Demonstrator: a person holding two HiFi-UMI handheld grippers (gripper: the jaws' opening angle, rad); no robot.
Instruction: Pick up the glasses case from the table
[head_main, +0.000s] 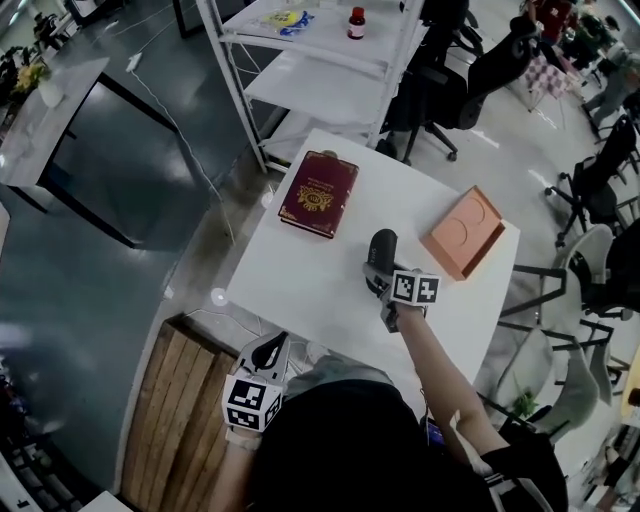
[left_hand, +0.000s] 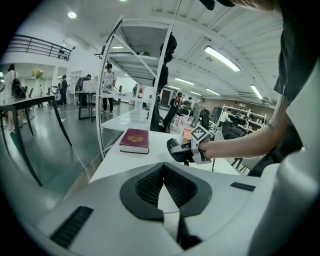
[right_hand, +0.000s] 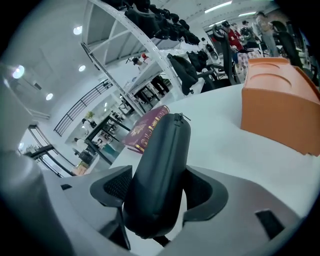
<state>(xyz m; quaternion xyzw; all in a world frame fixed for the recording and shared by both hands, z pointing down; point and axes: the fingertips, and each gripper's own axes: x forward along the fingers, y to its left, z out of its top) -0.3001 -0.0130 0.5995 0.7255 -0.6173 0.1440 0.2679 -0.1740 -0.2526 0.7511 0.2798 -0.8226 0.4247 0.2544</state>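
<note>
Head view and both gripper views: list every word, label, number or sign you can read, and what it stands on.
Nothing can be read outright.
Red book: gold emblem and lettering, too blurred to read.
Bottle: label too small to read.
Marker cubes: square black-and-white markers, no letters or numbers.
Glasses case, orange box: no print seen.

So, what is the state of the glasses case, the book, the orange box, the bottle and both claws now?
glasses case: zipped shut, gripped by the right claw.
right claw: closed on the glasses case.
left claw: shut, empty.
book: closed, flat on the table.
orange box: flat on the table, untouched.
bottle: upright, capped, on the shelf.
</note>
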